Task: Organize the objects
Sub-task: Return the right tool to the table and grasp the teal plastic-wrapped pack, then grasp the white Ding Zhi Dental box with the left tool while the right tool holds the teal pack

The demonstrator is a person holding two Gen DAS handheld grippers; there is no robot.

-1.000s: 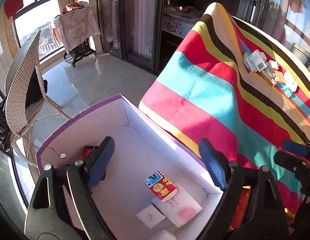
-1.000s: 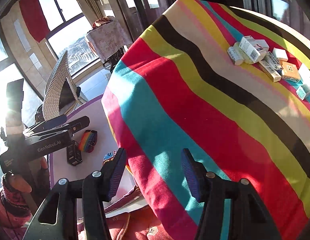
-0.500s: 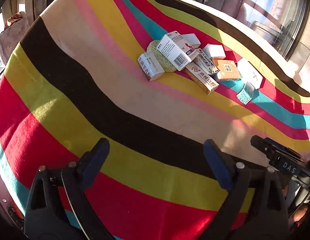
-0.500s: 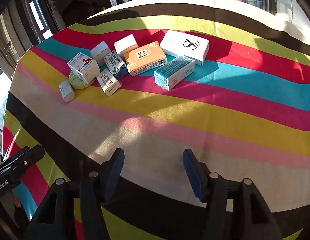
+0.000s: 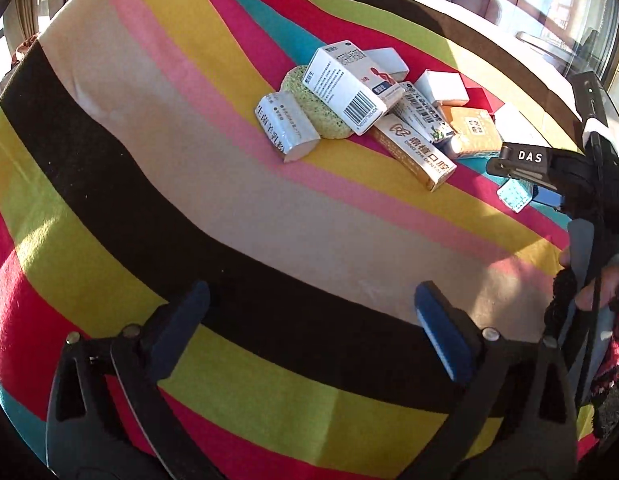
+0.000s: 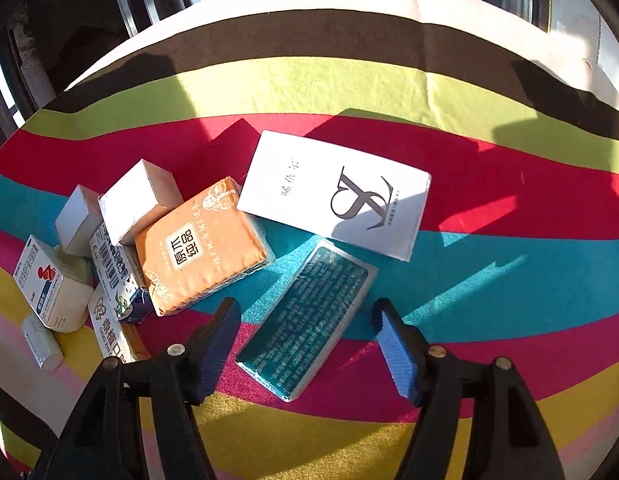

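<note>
Straddling teal pack (image 6: 305, 322) with right gripper (image 6: 305, 344) spread wide for pickup, left gripper (image 5: 309, 332) parted, idle near cloth edge.

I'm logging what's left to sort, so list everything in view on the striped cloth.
Striped tablecloth: 1, multicoloured, under everything.
Large flat box: 1, white with black logo, far side.
Teal packet: 1, between the right gripper's fingers, not gripped.
Orange tissue pack: 1, left of the teal packet.
Plain boxes: 2, white, behind the orange pack.
Barcode box: 1, white, leaning on the sponge.
Sponge: 1, green, round.
Wrapped tissue pack: 1, white, nearest the left gripper.
Toothpaste box: 1, tan.
Left gripper: open, empty.
Right gripper: open.
</note>
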